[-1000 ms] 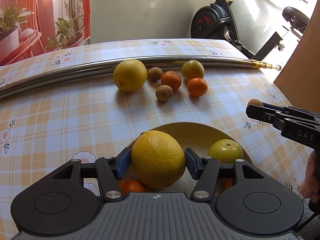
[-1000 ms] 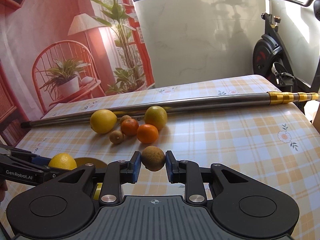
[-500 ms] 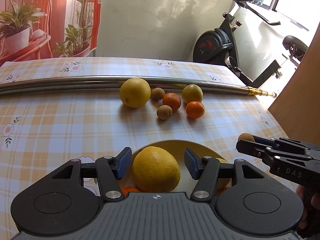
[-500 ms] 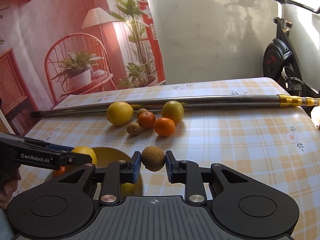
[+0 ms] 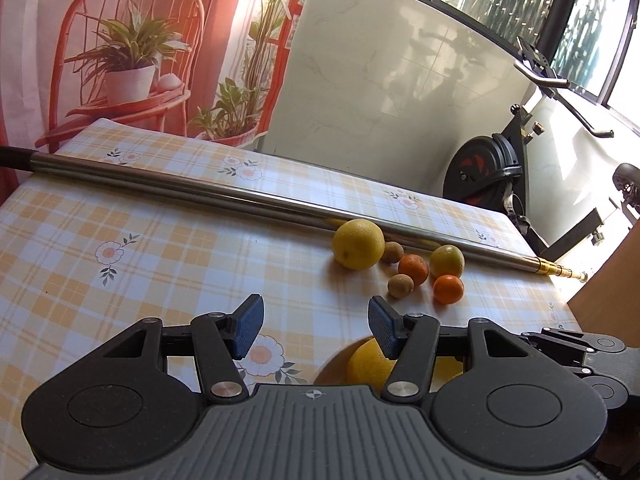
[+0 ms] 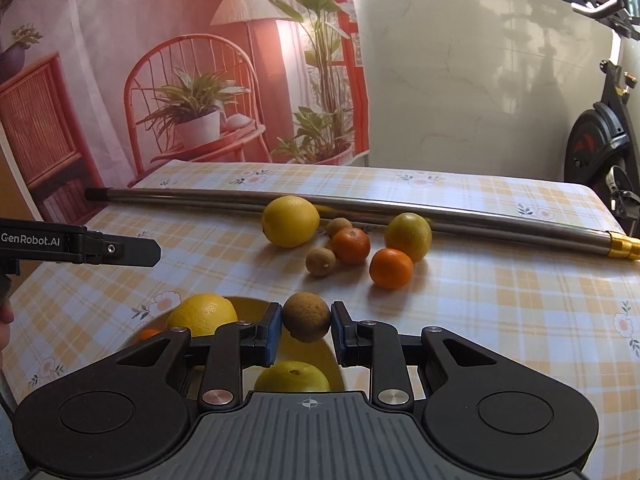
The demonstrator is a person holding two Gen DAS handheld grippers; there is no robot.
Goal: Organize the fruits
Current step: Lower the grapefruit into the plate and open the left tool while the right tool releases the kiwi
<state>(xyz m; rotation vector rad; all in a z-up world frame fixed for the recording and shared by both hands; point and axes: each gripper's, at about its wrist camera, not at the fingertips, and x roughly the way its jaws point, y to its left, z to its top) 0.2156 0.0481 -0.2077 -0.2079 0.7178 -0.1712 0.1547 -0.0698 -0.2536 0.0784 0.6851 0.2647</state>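
Ahead of me a long metal pole (image 6: 360, 204) lies across the checked desk (image 6: 520, 304). Behind the pole I see a printed backdrop (image 6: 180, 80), and right of it an exercise bike (image 5: 500, 172).

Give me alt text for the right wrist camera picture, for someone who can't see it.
The right gripper holds a small brown fruit above a yellow bowl that holds yellow fruits. Beyond, six loose fruits lie on the checked tablecloth beside a long metal pole; the left gripper reaches in from the left.
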